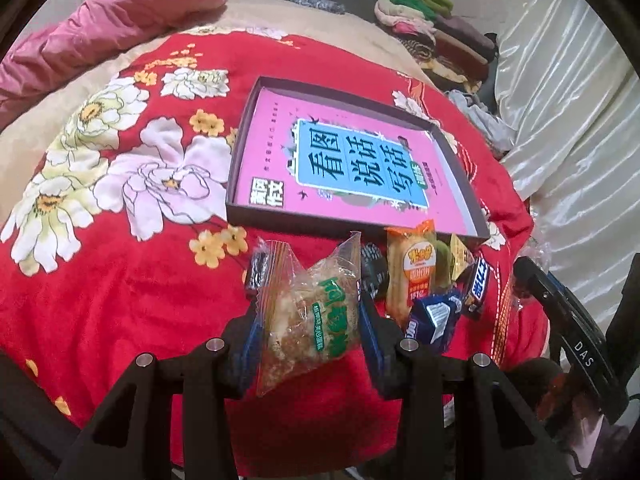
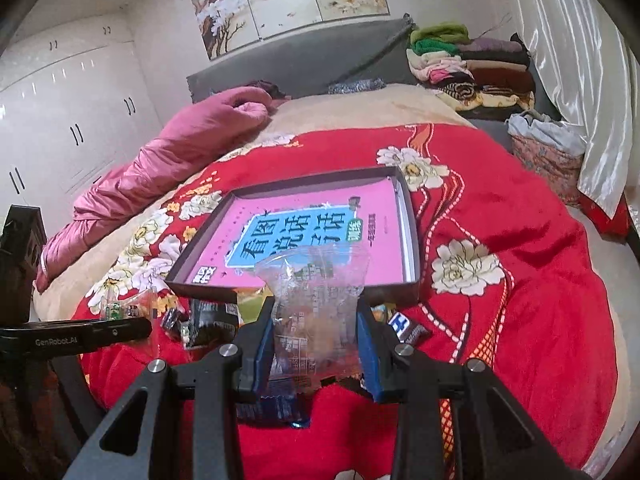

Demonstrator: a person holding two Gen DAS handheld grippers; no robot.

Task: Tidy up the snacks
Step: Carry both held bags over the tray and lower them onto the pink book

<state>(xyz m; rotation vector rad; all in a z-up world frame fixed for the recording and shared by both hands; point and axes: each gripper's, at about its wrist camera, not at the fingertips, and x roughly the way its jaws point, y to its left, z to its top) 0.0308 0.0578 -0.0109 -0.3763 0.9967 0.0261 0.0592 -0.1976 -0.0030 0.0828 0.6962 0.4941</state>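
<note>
— Left wrist view: a clear packet with green print is clamped between the pads of the left gripper, lifted off the red blanket. What is risked from here?

— A slip is risked. The packet is held by thin film only, so the heavier contents could sag and the wrapper could be pulled out of the pads on the way to the box.

— And the other side?

— In the right wrist view a crinkled clear packet is pinched by the right gripper, low over the blanket and just short of the box's near wall. That wall could be caught by the dangling film if the packet is carried across too low (the box is shallow and light, so it could be shoved along the soft bedding).

— Is anything already in the box?

— Only a pink book is seen lying flat inside; no snacks are seen on it.

— What of the remaining pile?

— An orange packet, a blue biscuit pack and a chocolate bar are heaped just in front of the box. They could be knocked or scattered if both grippers are swung over them together, and a collision between the two tools cannot be ruled out, since they are held close side by side.
</note>
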